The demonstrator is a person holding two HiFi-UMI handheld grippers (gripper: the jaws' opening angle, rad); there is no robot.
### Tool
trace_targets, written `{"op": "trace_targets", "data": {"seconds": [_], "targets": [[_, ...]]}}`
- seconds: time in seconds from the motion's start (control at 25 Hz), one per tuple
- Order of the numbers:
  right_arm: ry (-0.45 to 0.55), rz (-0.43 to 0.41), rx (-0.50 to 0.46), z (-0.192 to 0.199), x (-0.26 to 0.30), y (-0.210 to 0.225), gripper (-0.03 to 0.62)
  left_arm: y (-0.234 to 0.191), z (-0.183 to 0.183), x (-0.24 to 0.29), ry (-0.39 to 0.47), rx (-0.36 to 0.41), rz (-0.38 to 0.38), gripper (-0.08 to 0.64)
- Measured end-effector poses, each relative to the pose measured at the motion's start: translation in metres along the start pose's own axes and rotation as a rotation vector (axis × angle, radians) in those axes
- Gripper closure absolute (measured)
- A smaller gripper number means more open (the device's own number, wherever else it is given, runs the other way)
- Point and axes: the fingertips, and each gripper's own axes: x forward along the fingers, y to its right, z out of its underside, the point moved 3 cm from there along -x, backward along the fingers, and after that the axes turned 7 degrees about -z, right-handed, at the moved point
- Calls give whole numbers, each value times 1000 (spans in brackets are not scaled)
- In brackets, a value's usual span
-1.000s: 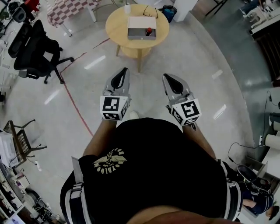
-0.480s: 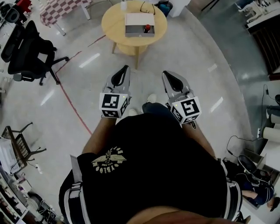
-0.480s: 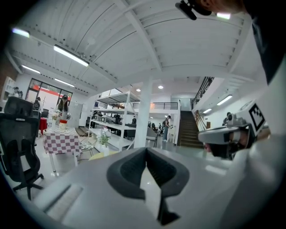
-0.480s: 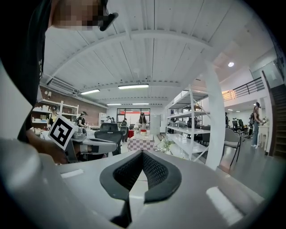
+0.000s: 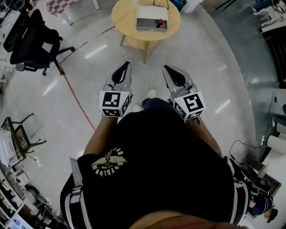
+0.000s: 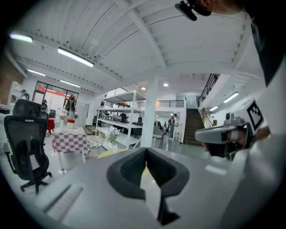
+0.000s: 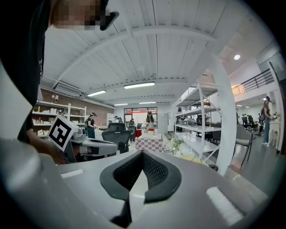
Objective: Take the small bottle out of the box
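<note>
Standing well apart from the round wooden table, a person holds left hand-held gripper and right hand-held gripper, both with jaws pressed together and nothing between them. Red-topped small bottle sits in the pale box on the table, top centre. Cubes carry black-and-white square markers. Gold shirt emblem is unreadable. Black mesh chair is upper left. Glossy floor lies between.

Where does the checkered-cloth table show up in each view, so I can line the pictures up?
Head view: the checkered table sits at the top edge, left of centre, partly cut off.
Left gripper view: left of the middle, standing on white legs.
Right gripper view: near the middle of the picture, far off.
Shared landmark: the black office chair, just left of the table in every view.
</note>
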Motion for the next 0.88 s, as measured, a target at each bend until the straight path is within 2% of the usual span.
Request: {"op": "trace_targets", "data": {"seconds": [0.4,0.72,0.88], "targets": [[-42,-48,3,12,10,8,584,-7,15,11,-26,-37,-42,560],[-25,-5,58,20,29,60,584,0,12,68,-60,-8,-5,560],[-12,21,70,20,29,98,584,13,-1,103,-44,16,11,560]]}}
